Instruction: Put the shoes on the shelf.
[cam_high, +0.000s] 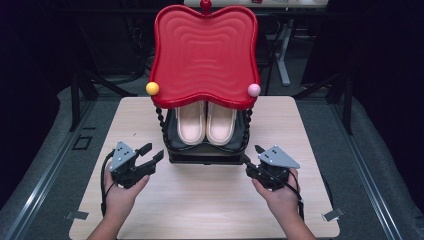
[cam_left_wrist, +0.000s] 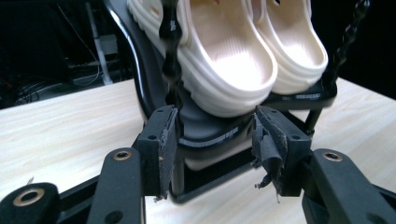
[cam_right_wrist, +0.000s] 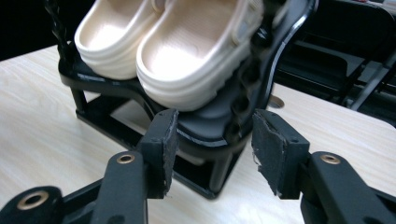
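A small rack stands at the far middle of the wooden table (cam_high: 210, 200). Its wavy red top tray (cam_high: 205, 50) rests on twisted black posts (cam_left_wrist: 171, 51), above a black lower shelf (cam_high: 172, 142). On that shelf lies a pair of cream clogs (cam_high: 205, 122), toes toward me. My left gripper (cam_high: 152, 152) is open just off the rack's front left corner, which sits between the jaws in the left gripper view (cam_left_wrist: 212, 140). My right gripper (cam_high: 252, 156) is open at the front right corner, its jaws either side of the shelf edge (cam_right_wrist: 212, 140). The clogs (cam_left_wrist: 233, 60) (cam_right_wrist: 187, 51) lie just above both.
A yellow ball (cam_high: 152, 88) and a pink ball (cam_high: 254, 90) cap the red tray's front corners; a red one (cam_high: 205, 5) tops its back. Bare tabletop lies between my hands and the front edge. Dark floor, chair and desk legs (cam_high: 284, 55) surround the table.
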